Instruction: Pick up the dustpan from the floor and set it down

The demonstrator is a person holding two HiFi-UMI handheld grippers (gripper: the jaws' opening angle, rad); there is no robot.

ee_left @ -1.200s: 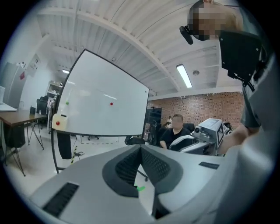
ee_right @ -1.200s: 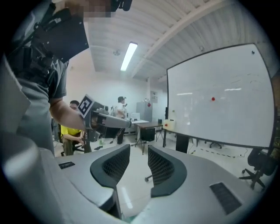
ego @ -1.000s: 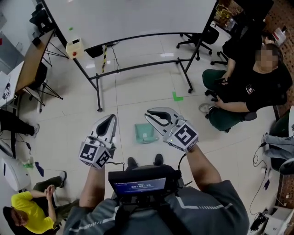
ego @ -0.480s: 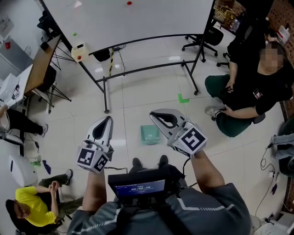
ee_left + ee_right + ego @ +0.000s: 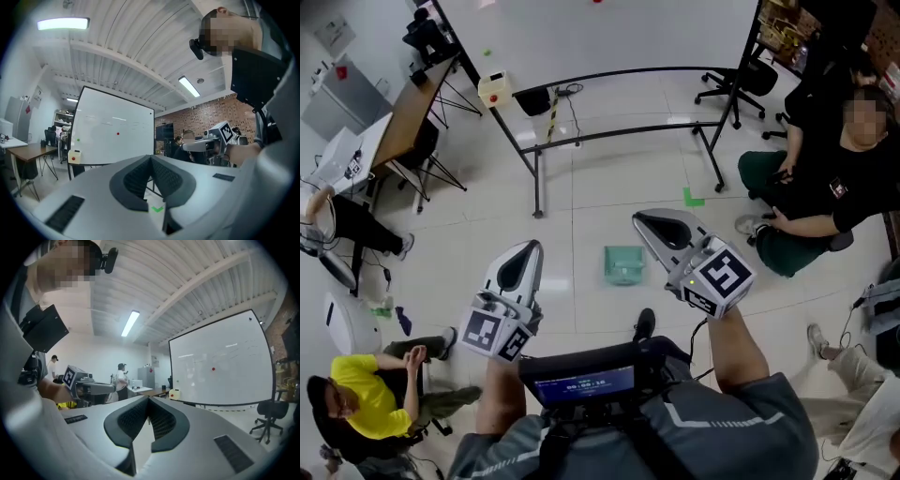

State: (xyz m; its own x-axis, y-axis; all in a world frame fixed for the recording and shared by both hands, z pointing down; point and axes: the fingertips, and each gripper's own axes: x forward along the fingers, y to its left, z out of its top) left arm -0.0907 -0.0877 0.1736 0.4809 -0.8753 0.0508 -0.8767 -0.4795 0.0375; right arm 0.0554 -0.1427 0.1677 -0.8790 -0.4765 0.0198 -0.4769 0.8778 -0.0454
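Observation:
The dustpan (image 5: 624, 265), pale green and flat, lies on the light tiled floor between my two grippers and below them. In the head view my left gripper (image 5: 525, 251) is held level to the dustpan's left, jaws together with nothing in them. To the dustpan's right, my right gripper (image 5: 652, 222) is also level and shut on nothing. In the left gripper view the left gripper (image 5: 151, 157) has its dark pads meeting at the tip, and the right gripper (image 5: 149, 401) looks the same in its own view. Neither gripper touches the dustpan.
A whiteboard (image 5: 581, 28) on a black wheeled frame stands ahead. A person in black (image 5: 825, 178) sits at the right near office chairs. A person in yellow (image 5: 352, 417) sits at the lower left beside a desk (image 5: 408, 112). A green tape mark (image 5: 693, 197) is on the floor.
Both grippers have risen and spread a little further apart. The whole floor scene has slid rightward in the head view. The dustpan still lies on the floor, untouched.

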